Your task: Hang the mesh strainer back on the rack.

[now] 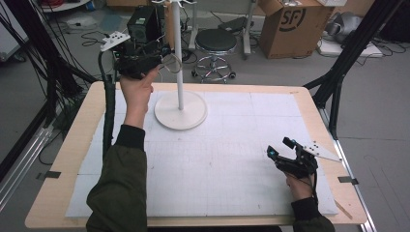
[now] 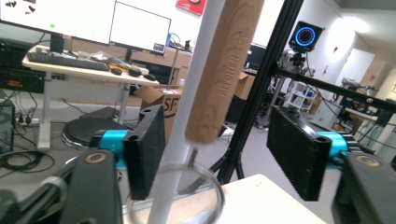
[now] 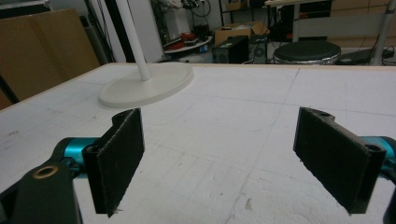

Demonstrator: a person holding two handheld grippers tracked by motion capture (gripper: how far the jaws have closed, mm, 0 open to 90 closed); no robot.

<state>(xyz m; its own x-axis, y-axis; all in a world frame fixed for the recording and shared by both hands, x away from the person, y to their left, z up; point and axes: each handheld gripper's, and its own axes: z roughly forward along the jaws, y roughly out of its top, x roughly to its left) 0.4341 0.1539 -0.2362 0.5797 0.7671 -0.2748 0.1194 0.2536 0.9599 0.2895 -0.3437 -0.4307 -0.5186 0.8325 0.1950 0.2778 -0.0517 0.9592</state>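
Near right, we rest the right gripper, fingers apart. Far left, the left gripper, fingers apart, straddles the upright handle beside the pole.

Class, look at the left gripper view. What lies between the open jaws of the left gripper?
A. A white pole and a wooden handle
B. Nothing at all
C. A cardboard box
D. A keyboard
A: in the left gripper view the white pole and the hanging wooden handle pass between the spread jaws of the left gripper.
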